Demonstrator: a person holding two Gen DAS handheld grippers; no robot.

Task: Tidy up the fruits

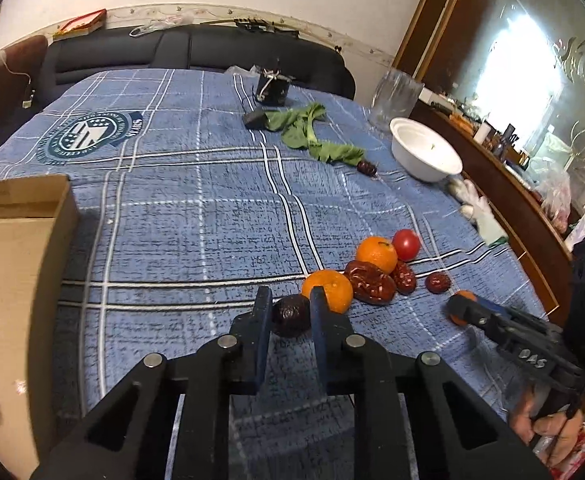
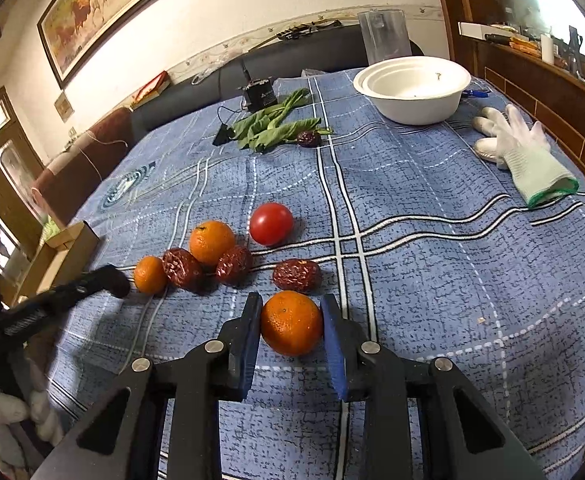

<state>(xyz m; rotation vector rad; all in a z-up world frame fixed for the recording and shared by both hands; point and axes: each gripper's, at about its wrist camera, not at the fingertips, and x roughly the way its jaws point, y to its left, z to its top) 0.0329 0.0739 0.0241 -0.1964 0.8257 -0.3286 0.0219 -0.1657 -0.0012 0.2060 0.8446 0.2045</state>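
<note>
My left gripper (image 1: 290, 308) is shut on a dark wrinkled fruit (image 1: 290, 316) on the blue cloth; in the right wrist view it shows as a black arm (image 2: 104, 280) beside a small orange (image 2: 149, 274). My right gripper (image 2: 291, 320) is shut on an orange (image 2: 291, 322); in the left wrist view its tip (image 1: 462, 310) covers that orange. Nearby lie another orange (image 2: 211, 241), a red tomato (image 2: 271, 223) and three red dates (image 2: 296, 275), (image 2: 233, 265), (image 2: 181, 267). A white bowl (image 2: 412, 88) stands far right.
A cardboard box (image 1: 16, 248) stands at the left. Green leaves (image 2: 272, 126), a dark date (image 2: 308, 139) and a black device (image 2: 258, 96) lie at the back. A white glove (image 2: 520, 148) lies right. A clear container (image 2: 384, 36) stands behind the bowl.
</note>
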